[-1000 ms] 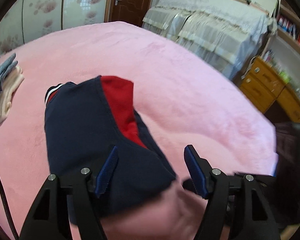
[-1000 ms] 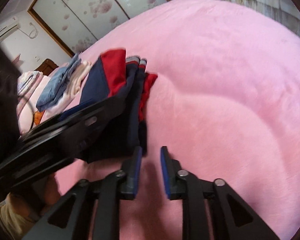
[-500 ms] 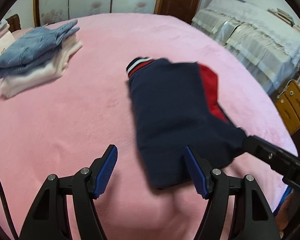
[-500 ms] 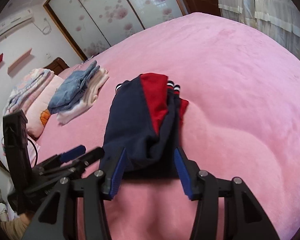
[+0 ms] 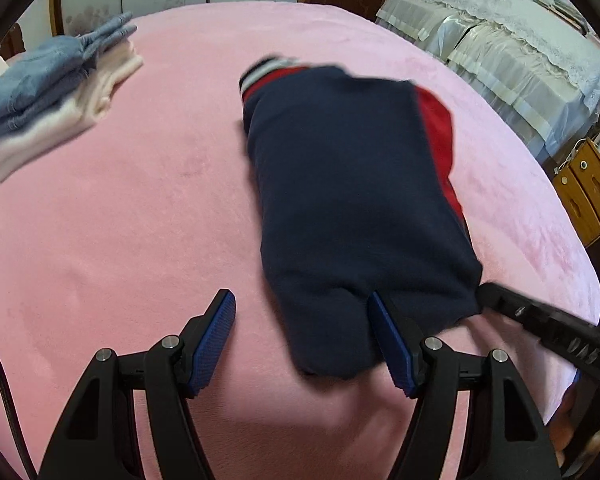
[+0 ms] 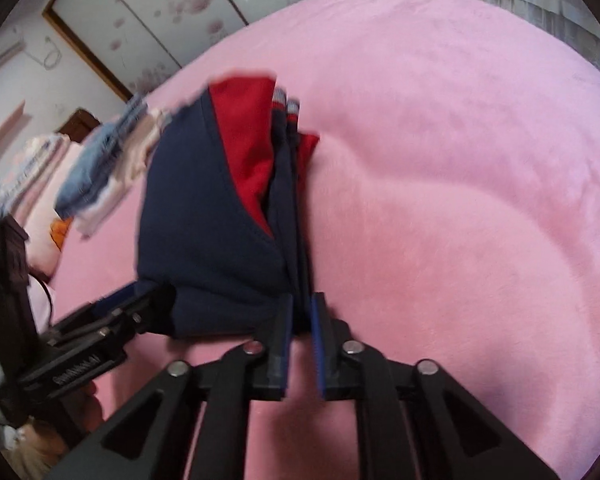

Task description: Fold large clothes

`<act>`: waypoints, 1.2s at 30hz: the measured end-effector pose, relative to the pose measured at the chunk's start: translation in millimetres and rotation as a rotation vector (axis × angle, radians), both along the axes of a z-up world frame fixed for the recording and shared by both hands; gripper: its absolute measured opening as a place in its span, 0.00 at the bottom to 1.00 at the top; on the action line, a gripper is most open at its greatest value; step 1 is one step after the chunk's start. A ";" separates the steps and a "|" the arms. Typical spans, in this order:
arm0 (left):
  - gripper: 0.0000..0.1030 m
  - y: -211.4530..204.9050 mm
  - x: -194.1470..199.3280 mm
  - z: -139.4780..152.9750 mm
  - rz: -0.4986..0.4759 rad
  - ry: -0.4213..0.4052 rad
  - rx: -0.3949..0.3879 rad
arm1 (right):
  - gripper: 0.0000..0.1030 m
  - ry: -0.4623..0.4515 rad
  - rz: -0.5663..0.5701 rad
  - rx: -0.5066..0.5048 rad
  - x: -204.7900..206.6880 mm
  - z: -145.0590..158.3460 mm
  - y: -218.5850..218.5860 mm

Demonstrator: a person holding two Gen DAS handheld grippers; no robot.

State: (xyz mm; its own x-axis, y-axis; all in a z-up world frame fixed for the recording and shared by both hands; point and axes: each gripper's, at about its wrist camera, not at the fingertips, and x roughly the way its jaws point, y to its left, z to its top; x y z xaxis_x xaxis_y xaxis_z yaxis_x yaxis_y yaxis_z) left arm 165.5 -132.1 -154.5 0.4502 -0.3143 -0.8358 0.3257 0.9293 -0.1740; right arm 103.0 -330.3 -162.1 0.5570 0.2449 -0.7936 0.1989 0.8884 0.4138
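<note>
Folded garment (image 5: 356, 208): navy with a red panel and a striped cuff (white, red and navy bands), lying as a thick oblong bundle on the pink blanket (image 5: 140, 208), its near end toward both grippers. In the right wrist view the garment (image 6: 216, 208) shows several stacked layers along its right edge.

Left gripper (image 5: 304, 336): fingers spread wide, blue pads facing each other. The garment's near left corner sits between them, and the right pad touches or lies just beside the cloth; nothing is clamped. Seen from the right wrist view, the left gripper (image 6: 112, 320) reaches to the bundle's near left corner.

Right gripper (image 6: 300, 328): fingers drawn nearly together, pinching the garment's layered near right edge. From the left wrist view only its black body (image 5: 540, 324) appears, meeting the bundle's near right corner.

Stack of folded clothes (image 5: 52, 92): blue denim over pale pink items, at the blanket's far left, well apart from the garment.

Second bed (image 5: 508, 52) with a white lace cover, beyond the blanket's right side.
</note>
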 end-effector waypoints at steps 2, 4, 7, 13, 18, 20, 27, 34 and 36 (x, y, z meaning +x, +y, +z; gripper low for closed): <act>0.66 3.3 2.2 9.9 -0.002 -0.014 -0.015 | 0.29 -0.039 -0.006 -0.005 2.6 18.1 -4.8; 0.66 6.4 9.8 22.9 0.003 -0.044 -0.045 | 0.33 -0.078 -0.005 -0.015 10.3 32.5 -7.4; 0.66 6.0 30.3 32.6 0.023 -0.076 -0.043 | 0.35 -0.122 0.007 -0.020 35.8 49.7 -7.4; 0.66 -0.2 80.0 34.7 0.054 -0.093 -0.031 | 0.39 -0.120 0.027 -0.031 106.6 48.5 3.5; 0.66 -4.3 113.1 26.4 0.074 -0.068 -0.063 | 0.04 -0.074 -0.003 -0.109 140.1 27.4 0.8; 0.66 -8.2 123.4 10.6 0.072 -0.017 -0.079 | 0.04 0.001 -0.028 -0.066 147.2 2.8 -10.9; 0.66 -4.2 126.6 -2.2 0.094 0.009 -0.115 | 0.18 -0.003 -0.059 -0.061 137.9 -7.4 -17.6; 0.66 1.5 112.3 12.8 0.075 0.062 -0.100 | 0.25 -0.058 -0.076 -0.035 113.7 21.2 -23.4; 0.67 0.6 104.9 18.1 0.060 0.074 -0.092 | 0.25 -0.072 -0.075 -0.044 103.0 30.4 -21.9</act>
